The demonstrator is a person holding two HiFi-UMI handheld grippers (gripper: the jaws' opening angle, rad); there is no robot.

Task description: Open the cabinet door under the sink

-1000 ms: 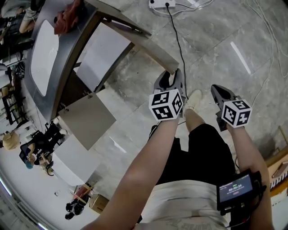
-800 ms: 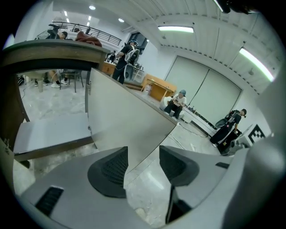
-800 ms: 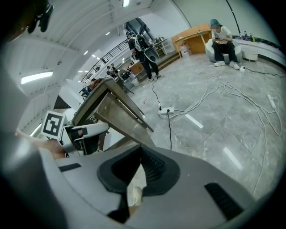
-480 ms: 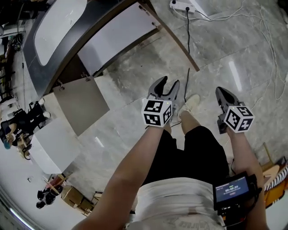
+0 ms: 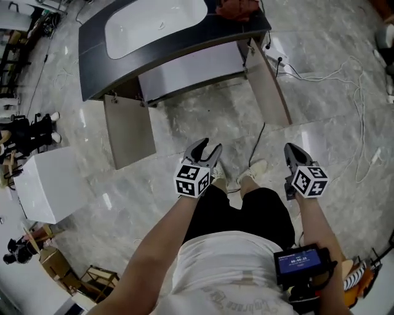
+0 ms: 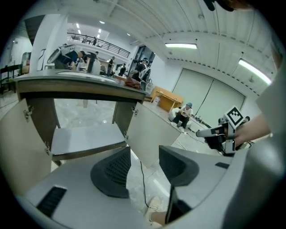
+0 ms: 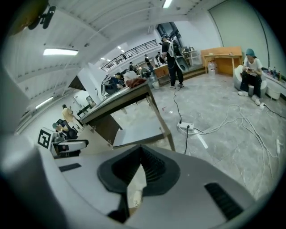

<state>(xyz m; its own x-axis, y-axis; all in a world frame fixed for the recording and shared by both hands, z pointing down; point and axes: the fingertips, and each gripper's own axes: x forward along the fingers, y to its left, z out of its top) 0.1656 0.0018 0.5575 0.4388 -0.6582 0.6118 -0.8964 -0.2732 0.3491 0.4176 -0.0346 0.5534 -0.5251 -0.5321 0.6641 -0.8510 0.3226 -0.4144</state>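
Observation:
The sink cabinet (image 5: 184, 67) stands at the top of the head view, dark-topped with a white basin (image 5: 154, 24). Both of its doors hang swung out: the left door (image 5: 128, 132) and the right door (image 5: 271, 86), baring a grey shelf (image 6: 85, 138). My left gripper (image 5: 208, 146) is held over the floor well short of the cabinet, open and empty (image 6: 144, 156). My right gripper (image 5: 289, 149) hovers to its right, shut on nothing (image 7: 139, 152). Neither touches a door.
A red cloth (image 5: 237, 9) lies on the counter's right end. A power strip (image 5: 277, 52) and loose cables (image 5: 345, 92) trail over the marble floor at right. A white box (image 5: 43, 184) stands at left. The person's shoes (image 5: 255, 169) are between the grippers.
Both grippers have drawn back from the cabinet and risen. The head view has swung round, so the cabinet now sits square at the top with both doors open.

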